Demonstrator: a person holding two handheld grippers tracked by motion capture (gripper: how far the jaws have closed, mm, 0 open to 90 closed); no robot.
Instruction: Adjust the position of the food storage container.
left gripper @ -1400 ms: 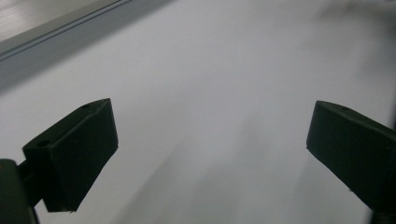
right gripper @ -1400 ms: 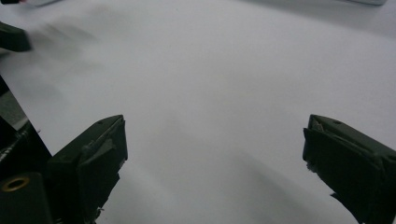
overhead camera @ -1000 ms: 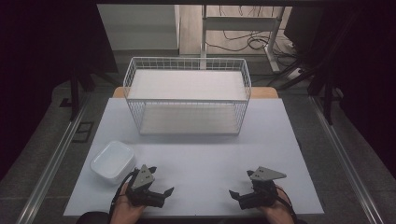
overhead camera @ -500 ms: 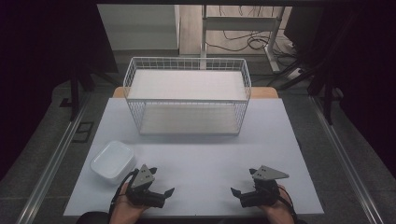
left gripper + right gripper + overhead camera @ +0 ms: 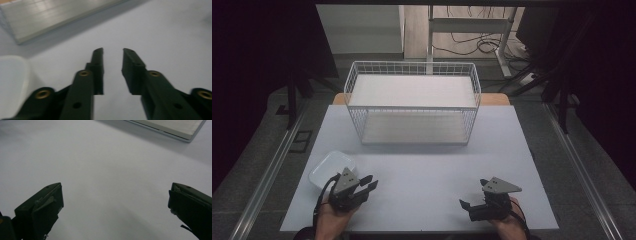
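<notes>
White desk (image 5: 422, 170) carries the left hand-held gripper (image 5: 371, 183), its jaws just narrowed to a slim gap on nothing, just beside a white dish (image 5: 329, 167), the right hand-held gripper (image 5: 465, 208) wide open and empty, and a wire basket (image 5: 412, 107) beyond, unobstructed.

Wire basket (image 5: 412, 107) set at the surface's (image 5: 437, 165) far middle, dish (image 5: 329, 167) placed nearer and left of the basket, left hand-held gripper (image 5: 369, 182) held just beside the dish, right hand-held gripper (image 5: 469, 206) held nearer and right of the basket.
</notes>
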